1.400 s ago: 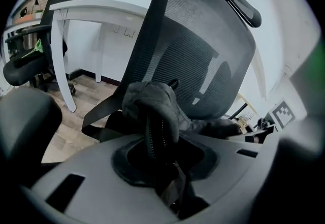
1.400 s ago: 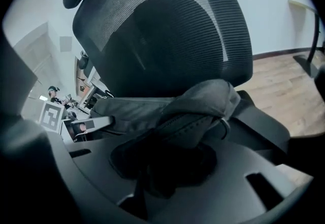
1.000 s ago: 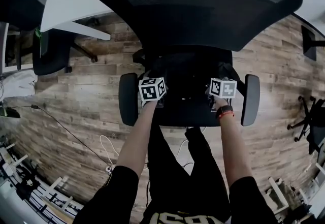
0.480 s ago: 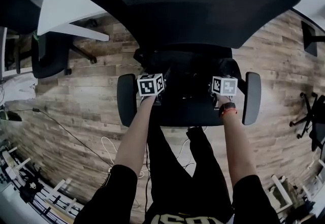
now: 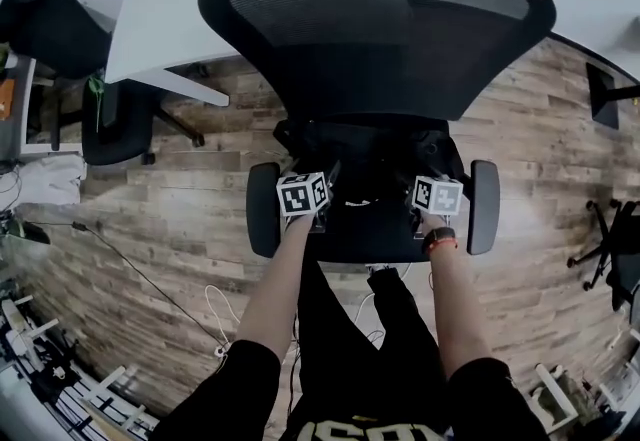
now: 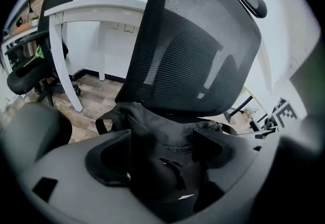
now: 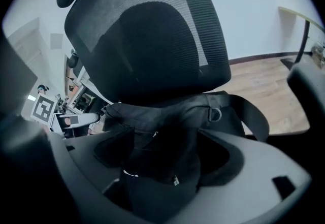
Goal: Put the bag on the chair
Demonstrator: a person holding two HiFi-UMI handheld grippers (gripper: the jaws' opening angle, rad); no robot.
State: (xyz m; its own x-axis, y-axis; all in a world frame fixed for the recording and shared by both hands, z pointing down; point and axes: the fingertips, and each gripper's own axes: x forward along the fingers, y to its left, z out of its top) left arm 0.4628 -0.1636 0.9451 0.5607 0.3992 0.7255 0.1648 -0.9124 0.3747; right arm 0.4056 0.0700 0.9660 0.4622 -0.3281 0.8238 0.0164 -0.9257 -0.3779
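The black bag (image 6: 147, 121) is lying on the seat of the chair (image 6: 198, 50), close against the backrest. The left gripper (image 6: 163, 154) and the right gripper (image 7: 161, 159) are both opening their jaws wide. The bag cloth is standing between the jaws, not pinched. I judge this is the release step. Next, both grippers need to draw straight back without catching a strap.

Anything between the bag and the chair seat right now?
Nothing visible does. The bag already lies on the seat of the chair. The jaws of the left gripper and the right gripper are opening, with bag fabric between each pair.
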